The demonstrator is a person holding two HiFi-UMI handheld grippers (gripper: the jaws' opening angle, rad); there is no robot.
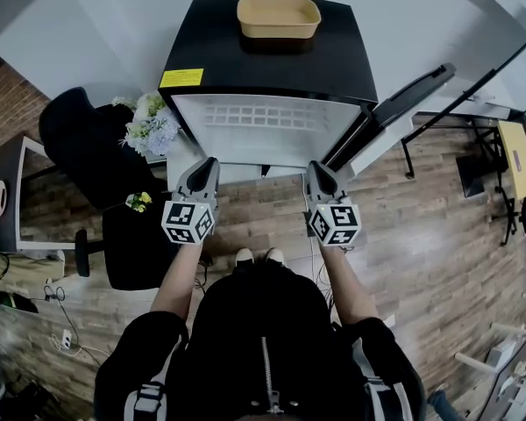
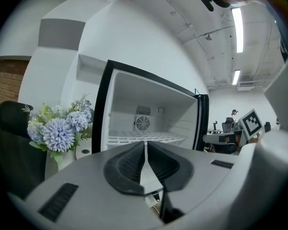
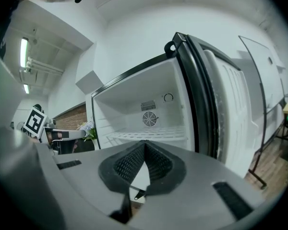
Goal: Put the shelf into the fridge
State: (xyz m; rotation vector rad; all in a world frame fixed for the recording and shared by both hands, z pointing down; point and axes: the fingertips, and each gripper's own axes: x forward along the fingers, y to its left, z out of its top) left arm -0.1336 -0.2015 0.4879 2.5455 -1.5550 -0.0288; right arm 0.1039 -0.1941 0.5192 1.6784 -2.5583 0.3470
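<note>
A black mini fridge [image 1: 272, 60] stands in front of me with its door [image 1: 403, 103] swung open to the right. The white grid shelf [image 1: 263, 117] lies level inside the white cavity; it also shows as the shelf [image 2: 144, 139] below the round fan in the left gripper view, and as the shelf [image 3: 149, 134] in the right gripper view. My left gripper [image 1: 212, 163] and right gripper [image 1: 316, 167] hover side by side just before the fridge opening, apart from the shelf. The left gripper [image 2: 145, 143] and right gripper [image 3: 144, 143] are both shut with nothing between the pads.
A tan tray [image 1: 279, 16] sits on the fridge top. Pale blue flowers [image 1: 153, 125] stand left of the fridge, next to a black chair [image 1: 88, 147]. A desk [image 1: 0, 200] is at far left, and black stands [image 1: 473, 139] at the right on the wooden floor.
</note>
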